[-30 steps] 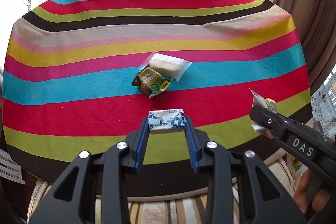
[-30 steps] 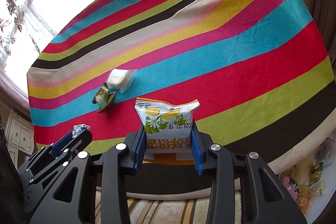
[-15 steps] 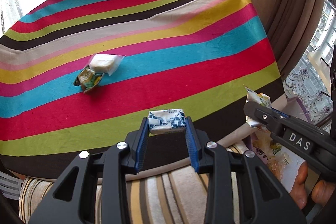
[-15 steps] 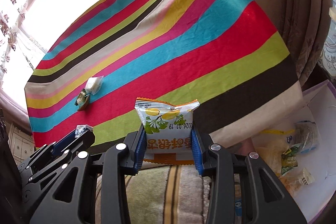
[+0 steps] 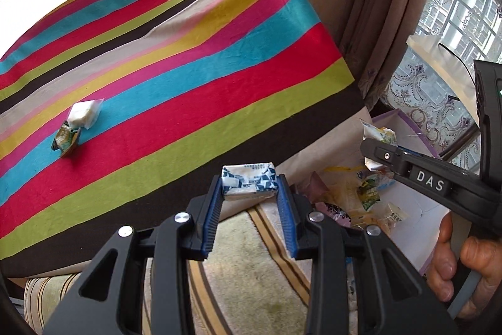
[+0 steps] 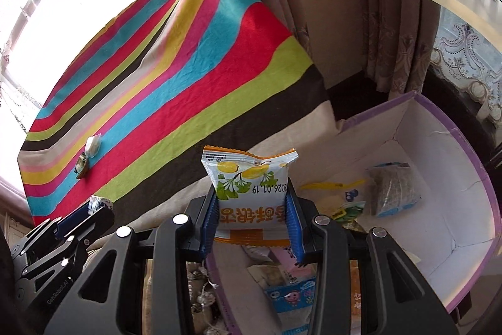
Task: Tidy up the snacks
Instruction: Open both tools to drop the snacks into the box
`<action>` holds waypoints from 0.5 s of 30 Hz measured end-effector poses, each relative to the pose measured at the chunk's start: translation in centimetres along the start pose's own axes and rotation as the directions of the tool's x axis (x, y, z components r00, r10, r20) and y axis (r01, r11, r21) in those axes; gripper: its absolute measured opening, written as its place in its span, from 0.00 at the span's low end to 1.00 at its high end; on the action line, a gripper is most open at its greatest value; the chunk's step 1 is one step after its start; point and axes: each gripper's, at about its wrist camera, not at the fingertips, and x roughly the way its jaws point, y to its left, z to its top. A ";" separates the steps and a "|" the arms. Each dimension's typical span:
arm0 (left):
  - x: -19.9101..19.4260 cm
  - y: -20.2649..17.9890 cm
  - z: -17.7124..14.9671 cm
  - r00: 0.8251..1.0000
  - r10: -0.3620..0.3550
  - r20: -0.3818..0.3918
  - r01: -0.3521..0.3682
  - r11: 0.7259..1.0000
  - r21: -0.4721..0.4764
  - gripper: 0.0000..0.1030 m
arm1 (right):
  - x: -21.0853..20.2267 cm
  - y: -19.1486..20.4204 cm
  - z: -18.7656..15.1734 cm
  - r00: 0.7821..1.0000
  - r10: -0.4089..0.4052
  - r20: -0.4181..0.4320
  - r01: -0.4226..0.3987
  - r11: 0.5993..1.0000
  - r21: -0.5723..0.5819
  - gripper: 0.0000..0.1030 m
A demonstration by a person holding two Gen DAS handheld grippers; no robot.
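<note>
1. The left gripper [image 5: 249,189] clamps a blue-and-white packet [image 5: 249,181], long axis crosswise, past the striped table's [image 5: 194,102] edge.
2. The right gripper [image 6: 252,209] pinches an upright ginkgo snack bag [image 6: 249,178] above the purple-rimmed box [image 6: 451,127].
3. Two snacks [image 5: 77,124] lie on the cloth.

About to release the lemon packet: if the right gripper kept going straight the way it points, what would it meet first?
Probably the white floor of the purple-rimmed box, near the snack bags already inside; the right gripper holds its lemon packet above it. Depth is unclear.
</note>
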 end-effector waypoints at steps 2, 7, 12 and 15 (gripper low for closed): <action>0.1 -1.1 -0.1 1.000 -0.014 -0.004 0.014 1.000 0.021 0.34 | -0.3 -0.9 -0.1 1.000 -0.010 0.004 0.010 1.000 0.010 0.36; 0.2 -3.7 -0.6 0.998 -0.060 -0.024 0.061 0.995 0.078 0.33 | -0.8 -2.7 -0.2 0.999 -0.039 0.009 0.039 0.999 0.026 0.37; 0.5 -5.7 -1.0 0.992 -0.112 -0.050 0.118 0.985 0.125 0.34 | -1.2 -3.7 -0.3 0.997 -0.071 0.019 0.070 0.997 0.043 0.39; 0.5 -6.6 -1.3 0.992 -0.117 -0.055 0.124 0.981 0.147 0.54 | -1.3 -4.1 -0.2 0.996 -0.082 0.019 0.080 0.995 0.058 0.44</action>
